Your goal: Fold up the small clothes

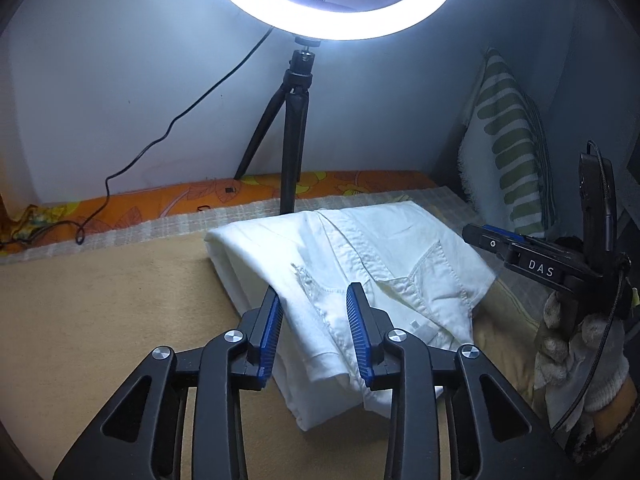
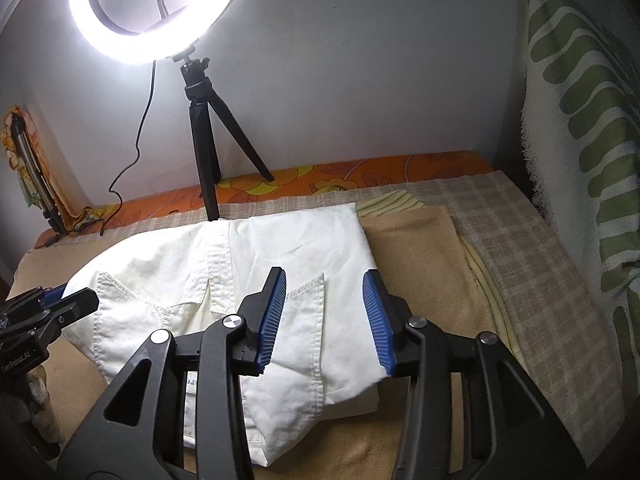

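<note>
White shorts (image 1: 360, 264) lie folded on the tan blanket (image 1: 100, 312) — left gripper (image 1: 316, 320) and right gripper (image 2: 326, 312) released, straddling their near edges.

A white pair of shorts (image 2: 240, 280) lies folded on the tan blanket, stitched back pockets facing up.

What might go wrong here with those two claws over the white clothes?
1. The folded white garment lies between the open pads of the left claw and right claw; pulling away carelessly may snag it and undo the fold.
2. The tripod leg stands at the garment's far edge; dragging the cloth could tip the ring light.
</note>
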### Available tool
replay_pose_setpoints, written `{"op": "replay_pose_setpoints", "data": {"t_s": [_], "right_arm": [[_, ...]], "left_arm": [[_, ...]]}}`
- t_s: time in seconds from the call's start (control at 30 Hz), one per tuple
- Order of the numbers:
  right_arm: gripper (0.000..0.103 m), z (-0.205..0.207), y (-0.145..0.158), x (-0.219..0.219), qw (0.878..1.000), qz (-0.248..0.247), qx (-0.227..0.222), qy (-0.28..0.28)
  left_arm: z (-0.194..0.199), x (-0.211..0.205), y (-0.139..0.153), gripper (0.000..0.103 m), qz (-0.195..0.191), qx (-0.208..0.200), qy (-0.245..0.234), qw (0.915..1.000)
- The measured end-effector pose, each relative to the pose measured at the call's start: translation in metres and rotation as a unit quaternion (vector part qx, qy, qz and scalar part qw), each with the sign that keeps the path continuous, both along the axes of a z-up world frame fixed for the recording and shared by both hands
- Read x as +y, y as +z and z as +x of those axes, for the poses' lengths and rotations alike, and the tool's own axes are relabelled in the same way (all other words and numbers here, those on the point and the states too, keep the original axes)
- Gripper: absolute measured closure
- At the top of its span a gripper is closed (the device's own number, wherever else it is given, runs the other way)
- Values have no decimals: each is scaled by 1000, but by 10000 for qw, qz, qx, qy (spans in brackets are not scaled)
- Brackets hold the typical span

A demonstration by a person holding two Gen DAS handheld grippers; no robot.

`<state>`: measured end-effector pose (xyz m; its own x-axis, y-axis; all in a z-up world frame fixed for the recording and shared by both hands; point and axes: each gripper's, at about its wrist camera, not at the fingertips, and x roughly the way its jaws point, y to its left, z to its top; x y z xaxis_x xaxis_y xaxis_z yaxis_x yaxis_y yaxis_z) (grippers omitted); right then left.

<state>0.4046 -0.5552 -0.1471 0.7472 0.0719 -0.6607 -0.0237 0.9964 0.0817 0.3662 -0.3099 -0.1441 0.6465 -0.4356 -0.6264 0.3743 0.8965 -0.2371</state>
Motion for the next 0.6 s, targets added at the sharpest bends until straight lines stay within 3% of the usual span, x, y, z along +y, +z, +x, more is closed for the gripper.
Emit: {"op": "replay_pose_setpoints", "data": {"t_s": [0.4,0.5,0.6], "right_arm": [[60,-57,53,29,9994,35,-356,-9],[55,-76,70,45,9989,-10,-475,44],[45,-100,88,63,9981,-57,-606,67]], "left_arm": [[-45,29,43,72,15,-309,-36,9995],[-65,44,60,50,-2,-478,-10,9989],[-92,58,78,46,82,-753,-31,9971]]}}
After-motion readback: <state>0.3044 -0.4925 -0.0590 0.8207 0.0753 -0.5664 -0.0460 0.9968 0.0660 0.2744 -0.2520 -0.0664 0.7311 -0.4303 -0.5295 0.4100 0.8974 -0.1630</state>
